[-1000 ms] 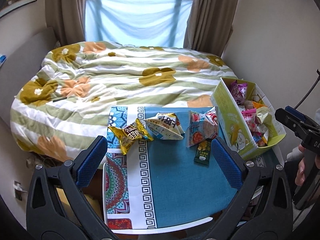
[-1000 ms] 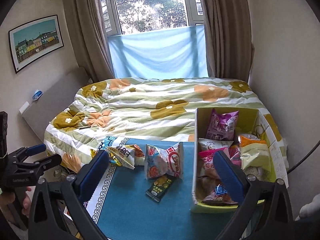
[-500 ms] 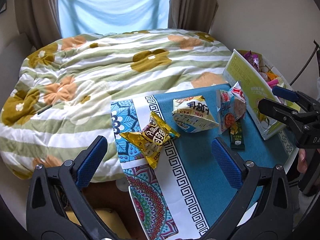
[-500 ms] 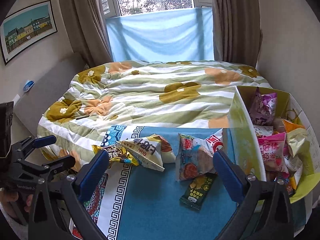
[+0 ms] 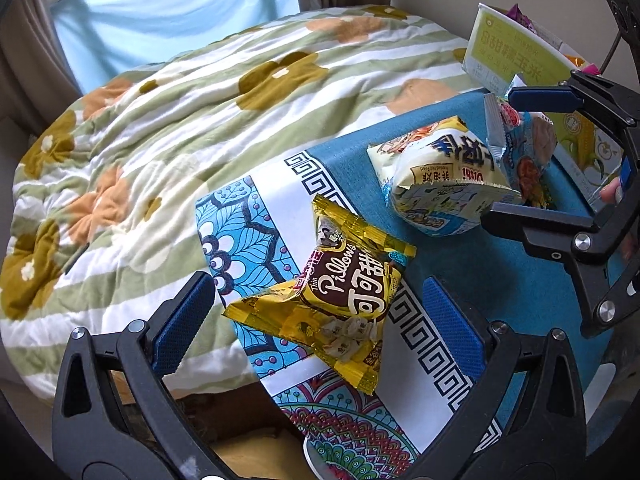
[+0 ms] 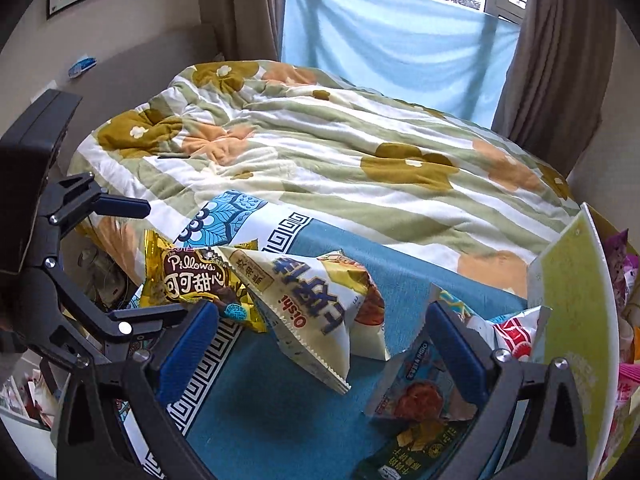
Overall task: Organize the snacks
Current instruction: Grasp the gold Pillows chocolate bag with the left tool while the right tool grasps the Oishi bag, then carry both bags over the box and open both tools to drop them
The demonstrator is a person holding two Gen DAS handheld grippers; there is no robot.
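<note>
Now, left gripper [image 5: 320, 320]: held wide apart over the near edge of the cloth, nothing clasped; the yellow Pillows bag [image 5: 334, 292] is framed between its blue pads [image 5: 182, 320] without being touched.

Right gripper [image 6: 320, 354]: likewise spread wide and empty; the white Oishi bag [image 6: 316, 312] is seen between its fingers, and the blue-and-red snack bag [image 6: 420, 384] lies just under its right finger.

Yellow Pillows bag: laid flat on the patterned border of the blue cloth [image 5: 452, 256], tilted, one corner near the cloth's edge.

White Oishi bag: puffed up, resting on the blue part of the cloth, just beside the yellow bag; in the right wrist view the two are seen to overlap slightly.

Blue-and-red snack bag: set between the Oishi bag and the yellow-green box [image 6: 568, 320], touching or nearly touching the box wall; which cannot be told.

Small green packet [image 6: 416, 448]: lying flat on the cloth, partly under the blue-and-red bag, partly hidden by the gripper.

Yellow-green box: standing at the cloth's right end, with pink and purple packets [image 6: 620, 264] glimpsed inside.

Bed quilt [image 5: 200, 100]: striped and flowered, spread beyond the cloth.
</note>
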